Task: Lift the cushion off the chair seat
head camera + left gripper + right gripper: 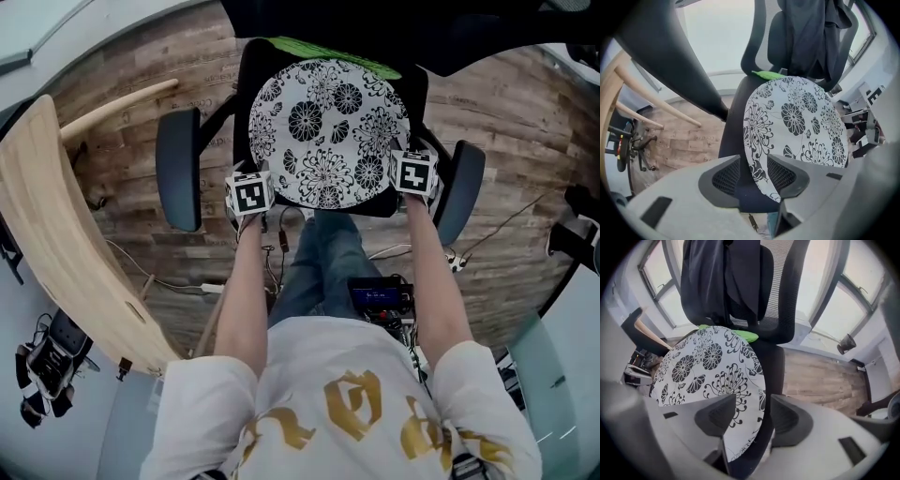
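A round white cushion [328,127] with a black flower print lies on the black seat [251,70] of an office chair. My left gripper [250,190] points down at the cushion's front left rim, and my right gripper [413,172] at its front right rim. In the left gripper view the cushion [797,117] has its rim running between the jaws of that gripper [754,180]. These jaws are opening, with gaps beside the pads. The right gripper view shows the cushion [708,366] edge between the opening jaws of the right gripper [752,420] too.
The chair's armrests [178,169] [461,187] flank both grippers. A dark garment [722,277] hangs over the backrest. A green item [328,52] peeks out behind the cushion. A curved wooden bench [56,244] stands at left. Cables [281,248] lie on the wood floor.
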Demonstrator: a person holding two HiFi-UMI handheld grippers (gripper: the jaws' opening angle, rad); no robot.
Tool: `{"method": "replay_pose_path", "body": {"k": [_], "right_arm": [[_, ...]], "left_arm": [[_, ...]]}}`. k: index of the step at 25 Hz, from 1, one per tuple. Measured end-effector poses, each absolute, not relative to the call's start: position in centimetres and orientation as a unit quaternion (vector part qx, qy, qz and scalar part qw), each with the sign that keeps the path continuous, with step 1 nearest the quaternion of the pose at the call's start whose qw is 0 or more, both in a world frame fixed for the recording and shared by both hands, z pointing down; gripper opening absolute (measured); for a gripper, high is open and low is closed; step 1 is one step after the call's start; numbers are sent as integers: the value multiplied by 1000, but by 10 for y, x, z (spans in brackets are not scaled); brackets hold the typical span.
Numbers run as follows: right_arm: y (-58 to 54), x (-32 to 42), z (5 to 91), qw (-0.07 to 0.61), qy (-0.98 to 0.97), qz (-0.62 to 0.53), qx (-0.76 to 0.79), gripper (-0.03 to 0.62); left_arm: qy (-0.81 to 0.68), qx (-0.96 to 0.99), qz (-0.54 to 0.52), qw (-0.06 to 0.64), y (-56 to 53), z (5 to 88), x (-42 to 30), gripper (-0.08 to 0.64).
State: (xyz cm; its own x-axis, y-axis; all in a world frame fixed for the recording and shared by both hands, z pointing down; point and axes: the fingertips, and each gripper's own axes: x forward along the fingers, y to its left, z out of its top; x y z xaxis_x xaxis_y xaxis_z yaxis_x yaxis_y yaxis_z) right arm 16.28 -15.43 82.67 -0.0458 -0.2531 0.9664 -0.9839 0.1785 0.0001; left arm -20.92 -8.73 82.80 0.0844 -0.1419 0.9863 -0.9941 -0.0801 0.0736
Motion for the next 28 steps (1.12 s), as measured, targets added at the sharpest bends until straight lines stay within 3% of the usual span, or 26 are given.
{"method": "replay_pose_path", "body": {"k": [6, 18, 20, 21, 23, 28], "right_arm": [[-172, 171, 842, 465, -601, 371, 534, 204], [-183, 171, 868, 499, -612, 351, 503, 198], [-182, 165, 868, 508, -618, 347, 489, 161], [-181, 161, 868, 514, -621, 346, 480, 127], [-180, 153, 869, 525, -627, 340, 465, 32], [-180, 152, 869, 517, -627, 359, 460, 28]], "left_arm": [[-494, 550, 471, 481, -93, 851, -209, 165], [-488, 555, 505, 446, -97, 864, -208, 150], [-478, 558, 506, 453, -95, 862, -203, 122], [-473, 564, 504, 452, -97, 861, -198, 30], [-470, 569, 506, 446, -99, 861, -191, 23], [-475, 564, 495, 459, -102, 861, -197, 21]]}}
